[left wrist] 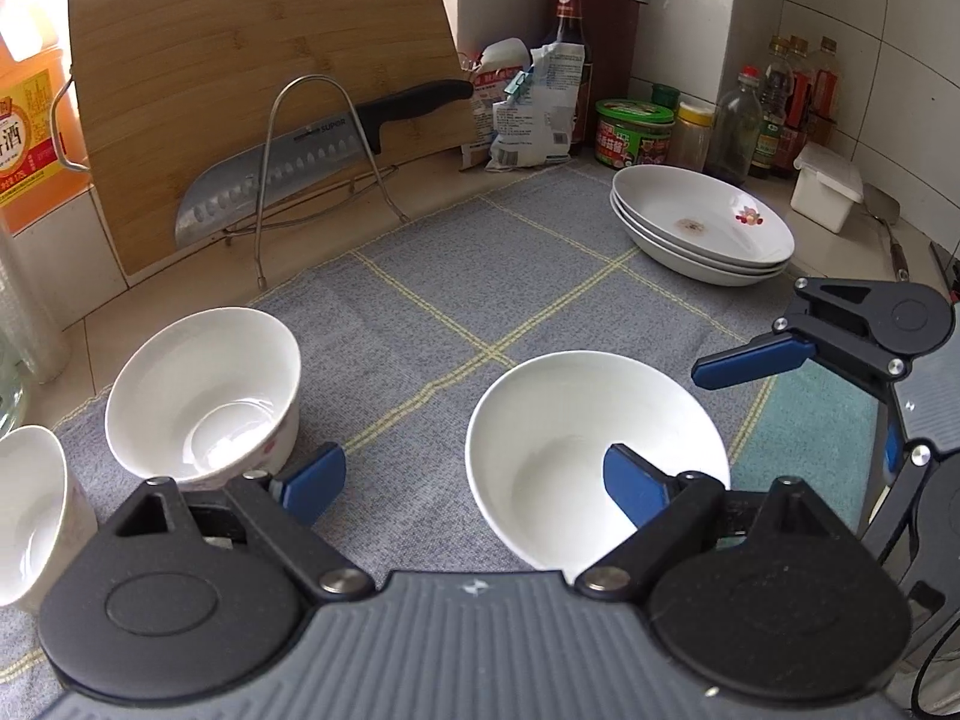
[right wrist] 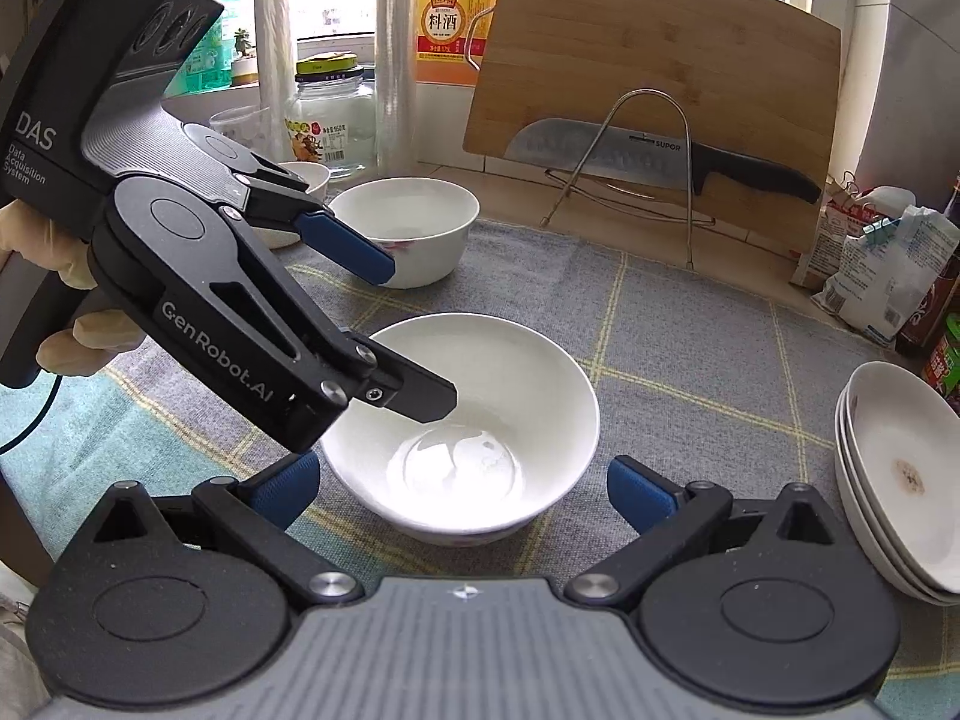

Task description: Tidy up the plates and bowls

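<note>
Left cam: left gripper (left wrist: 474, 483) gapes wide, one pad (left wrist: 636, 489) dipping inside the bowl (left wrist: 594, 456) on the cloth (left wrist: 480, 276), gripping nothing. Plates (left wrist: 702, 225) sit stacked far right.

Right cam: right gripper (right wrist: 465, 489) is wide open too, straddling that bowl (right wrist: 462, 426) without touching.

your counter (left wrist: 198, 282): grey checked cloth (left wrist: 480, 276) at centre. on the cloth: three white bowls at 6 (left wrist: 576, 420), 8 (left wrist: 204, 384) and 9 (left wrist: 27, 498); stacked plates (left wrist: 702, 228) at 2. knife rack (left wrist: 312, 168) at 11.
</note>
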